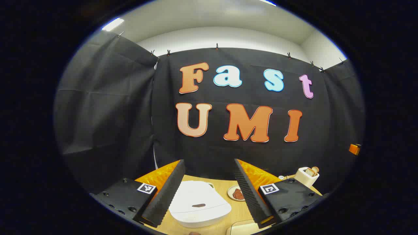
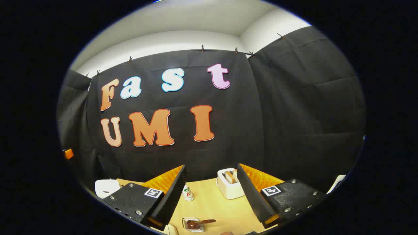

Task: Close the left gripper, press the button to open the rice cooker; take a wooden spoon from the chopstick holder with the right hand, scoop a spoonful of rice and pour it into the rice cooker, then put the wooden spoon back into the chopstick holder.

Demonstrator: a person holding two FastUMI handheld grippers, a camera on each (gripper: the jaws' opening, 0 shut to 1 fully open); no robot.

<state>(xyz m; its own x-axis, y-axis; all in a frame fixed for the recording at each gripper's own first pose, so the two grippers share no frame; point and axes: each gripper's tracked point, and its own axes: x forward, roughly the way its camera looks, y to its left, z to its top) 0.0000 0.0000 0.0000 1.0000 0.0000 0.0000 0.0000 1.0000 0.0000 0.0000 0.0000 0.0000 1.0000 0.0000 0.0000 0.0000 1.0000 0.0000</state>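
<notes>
The left gripper (image 1: pixel 209 192) has its jaws wide apart, fingers rising from 7 and 5 o'clock toward 12, nothing between them. The right gripper (image 2: pixel 211 195) is likewise spread wide, fingers at 7 and 5 o'clock, holding nothing.

We've got bright, even light from the ceiling panel (image 1: pixel 112 24) overhead, soft shadows on the table (image 2: pixel 222 204), everything sharp, but heavy fisheye bending near the edges.
</notes>
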